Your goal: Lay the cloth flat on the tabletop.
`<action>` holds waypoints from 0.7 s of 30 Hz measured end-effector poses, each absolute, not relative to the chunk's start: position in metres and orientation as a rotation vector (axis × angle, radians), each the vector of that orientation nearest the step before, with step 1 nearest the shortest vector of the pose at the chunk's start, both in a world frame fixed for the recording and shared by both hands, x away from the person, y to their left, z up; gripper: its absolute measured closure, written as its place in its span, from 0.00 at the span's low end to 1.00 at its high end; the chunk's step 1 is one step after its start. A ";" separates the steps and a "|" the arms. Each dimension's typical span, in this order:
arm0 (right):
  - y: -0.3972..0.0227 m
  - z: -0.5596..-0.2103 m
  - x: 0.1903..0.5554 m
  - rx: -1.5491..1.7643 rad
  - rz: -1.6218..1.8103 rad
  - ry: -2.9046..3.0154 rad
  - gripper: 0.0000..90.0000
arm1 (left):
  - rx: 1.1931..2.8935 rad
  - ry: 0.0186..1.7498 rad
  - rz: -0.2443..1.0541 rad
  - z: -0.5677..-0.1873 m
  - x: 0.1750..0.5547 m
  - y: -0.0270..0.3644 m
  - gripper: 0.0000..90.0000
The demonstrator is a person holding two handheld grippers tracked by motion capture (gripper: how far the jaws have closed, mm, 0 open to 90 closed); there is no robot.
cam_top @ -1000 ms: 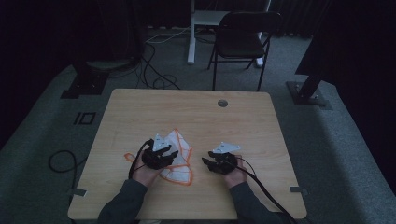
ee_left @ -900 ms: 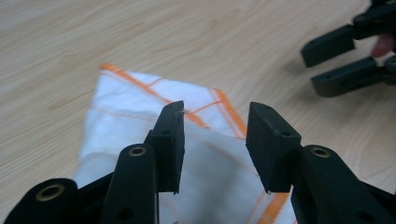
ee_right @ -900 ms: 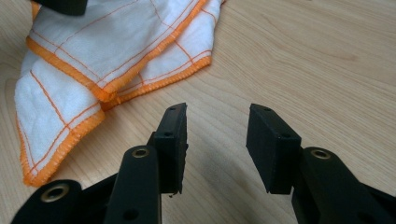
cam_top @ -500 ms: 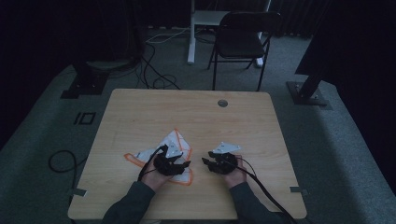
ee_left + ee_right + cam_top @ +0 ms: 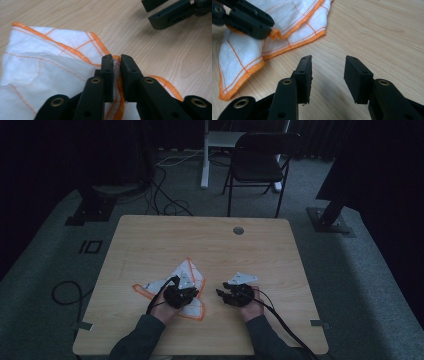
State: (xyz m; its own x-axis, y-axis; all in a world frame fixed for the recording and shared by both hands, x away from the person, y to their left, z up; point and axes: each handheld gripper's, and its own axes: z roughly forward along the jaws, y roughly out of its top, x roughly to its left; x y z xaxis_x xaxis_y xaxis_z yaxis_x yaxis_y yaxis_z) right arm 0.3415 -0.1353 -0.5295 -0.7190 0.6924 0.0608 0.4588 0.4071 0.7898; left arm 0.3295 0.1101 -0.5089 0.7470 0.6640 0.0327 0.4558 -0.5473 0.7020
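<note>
Cloth (image 5: 47, 72) hem, half hidden, pinched in just-closed left tool (image 5: 117, 61); right tool (image 5: 329, 72) apart.

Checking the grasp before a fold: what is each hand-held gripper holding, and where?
Left hand-held gripper pinches the cloth at its orange hem; right hand-held gripper holds nothing.

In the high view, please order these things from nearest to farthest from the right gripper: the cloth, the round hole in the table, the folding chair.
From the right gripper:
1. The cloth, just to its left on the table, pinched by the left gripper.
2. The round hole, near the table's far edge.
3. The folding chair, on the floor beyond the table.
</note>
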 end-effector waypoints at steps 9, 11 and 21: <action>-0.130 -0.529 0.341 0.994 1.226 2.396 0.65 | 2.169 0.911 0.445 -0.496 0.337 0.128 0.95; -0.127 -0.529 0.341 0.989 1.227 2.402 0.65 | 2.153 0.926 0.460 -0.493 0.339 0.134 0.95; -0.101 -0.535 0.340 0.917 1.218 2.456 0.67 | 2.066 1.025 0.512 -0.483 0.355 0.167 0.95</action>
State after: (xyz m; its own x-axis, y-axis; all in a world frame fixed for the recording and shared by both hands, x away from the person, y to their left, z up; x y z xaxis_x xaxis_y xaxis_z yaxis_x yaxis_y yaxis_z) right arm 0.3396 -0.1012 -0.5353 -0.7708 0.6349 0.0527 0.4261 0.4523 0.7835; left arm 0.3552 0.1672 -0.4830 0.5974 0.8017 0.0197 0.4970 -0.3894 0.7755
